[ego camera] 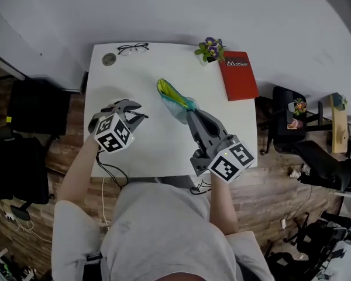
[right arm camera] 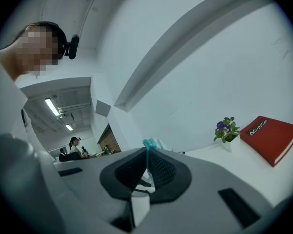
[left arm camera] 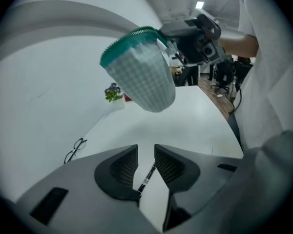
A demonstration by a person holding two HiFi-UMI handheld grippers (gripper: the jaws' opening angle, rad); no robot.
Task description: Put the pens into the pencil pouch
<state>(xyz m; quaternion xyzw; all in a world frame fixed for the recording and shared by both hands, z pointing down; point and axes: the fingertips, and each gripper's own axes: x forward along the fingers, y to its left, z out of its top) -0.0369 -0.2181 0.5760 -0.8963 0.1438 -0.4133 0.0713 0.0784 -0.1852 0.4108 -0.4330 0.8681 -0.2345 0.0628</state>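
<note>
Table (ego camera: 155,148) — work surface beneath both grippers. Pouch (left arm camera: 141,77) — clamped at its zip edge in the right gripper (right arm camera: 147,156), aloft ahead of the left gripper (left arm camera: 145,156). Left jaws stand apart, straddling a pen (left arm camera: 147,175) lying below, ungripped. Judged stage: this pen's grasp and insertion remain; pouch contents unseen.

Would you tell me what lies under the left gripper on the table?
A black pen lies on the white table, seen between the left gripper's open jaws; the gripper body covers its lower end.
</note>
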